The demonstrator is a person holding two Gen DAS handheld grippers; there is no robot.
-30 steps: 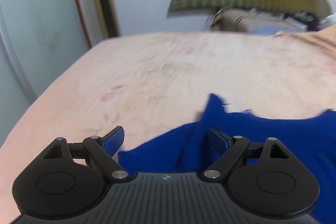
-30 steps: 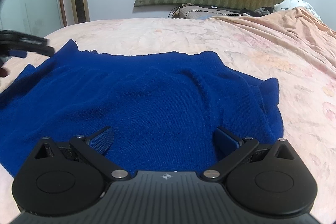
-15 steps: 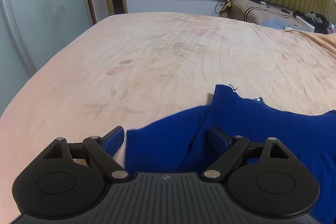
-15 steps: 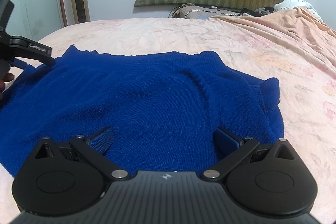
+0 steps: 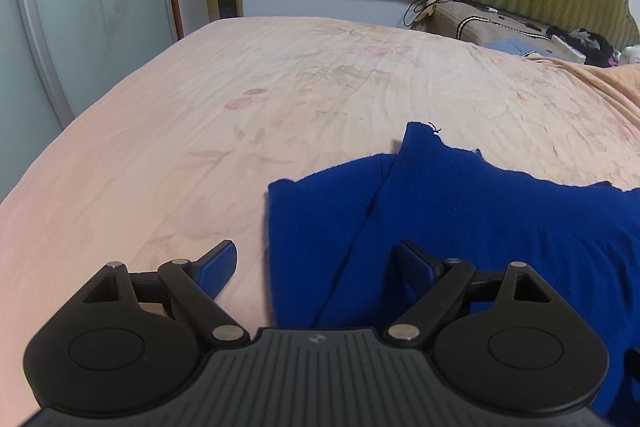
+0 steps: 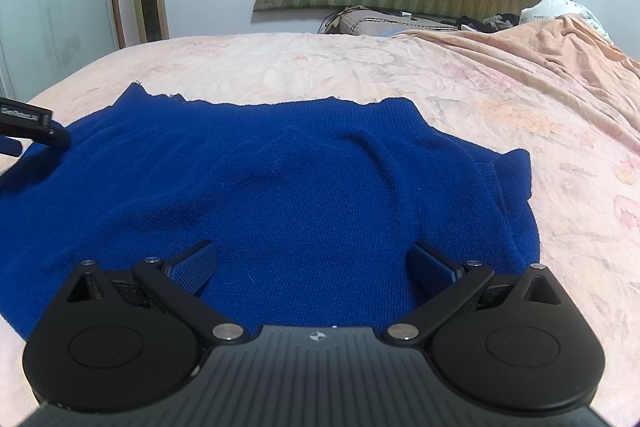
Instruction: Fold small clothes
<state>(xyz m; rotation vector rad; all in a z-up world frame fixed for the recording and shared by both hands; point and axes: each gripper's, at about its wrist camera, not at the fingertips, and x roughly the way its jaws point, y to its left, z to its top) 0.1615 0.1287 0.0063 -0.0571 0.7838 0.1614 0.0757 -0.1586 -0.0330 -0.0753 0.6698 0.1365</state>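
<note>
On the bed (image 6: 500, 95) the blue sweater (image 6: 304, 187) lies spread, with only small tucks at its sides and no real fold made. The left gripper (image 5: 316, 263) hovers over its left sleeve (image 5: 316, 211), jaws wide and empty. The right gripper (image 6: 314, 263), also wide and empty, hangs over the near hem. Nearly all the folding looks left to do.

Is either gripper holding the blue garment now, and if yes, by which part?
Nothing is held. Left gripper and right gripper have their jaws spread wide over the blue garment, gripping no fabric.
</note>
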